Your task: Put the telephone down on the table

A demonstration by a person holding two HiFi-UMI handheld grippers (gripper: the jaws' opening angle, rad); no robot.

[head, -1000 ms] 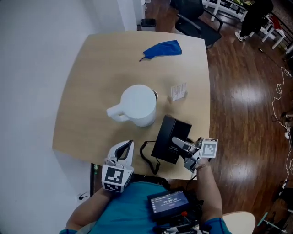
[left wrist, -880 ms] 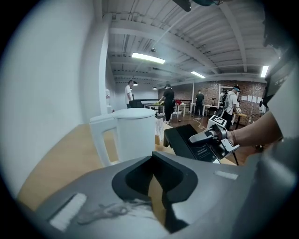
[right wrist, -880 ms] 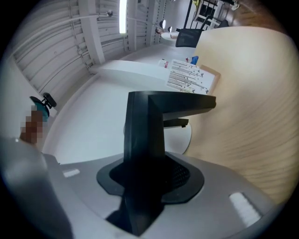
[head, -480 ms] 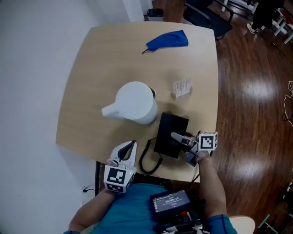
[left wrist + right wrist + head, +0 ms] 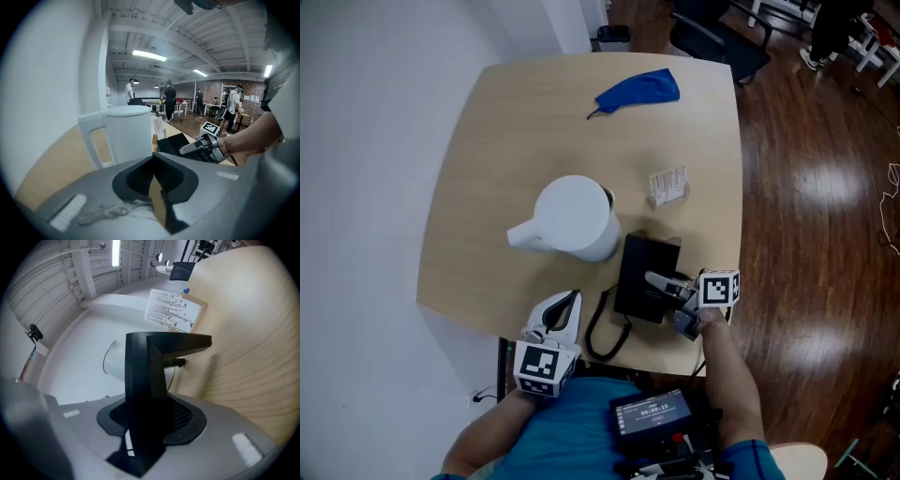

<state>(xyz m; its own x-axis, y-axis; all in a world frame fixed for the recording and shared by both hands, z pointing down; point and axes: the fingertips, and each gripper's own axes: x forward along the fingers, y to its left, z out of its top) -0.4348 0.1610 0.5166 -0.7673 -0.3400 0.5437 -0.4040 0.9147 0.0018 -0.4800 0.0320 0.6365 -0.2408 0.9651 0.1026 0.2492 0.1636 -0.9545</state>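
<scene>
The right hand-held gripper point(image 5: 658, 281), clamped on the black telephone point(image 5: 645, 272), had brought it lower than a second before. It now lay near the tabletop's point(image 5: 487, 178) front edge, beside the white jug point(image 5: 574, 217), probably touching down. The left hand-held gripper point(image 5: 562, 305) idled, jaws together.

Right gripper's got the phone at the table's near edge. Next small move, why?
Probably open the right gripper slowly and let go: its jaws clamp the black telephone, which in the head view looks to lie flat on the table beside the white jug. Full contact isn't certain.
</scene>
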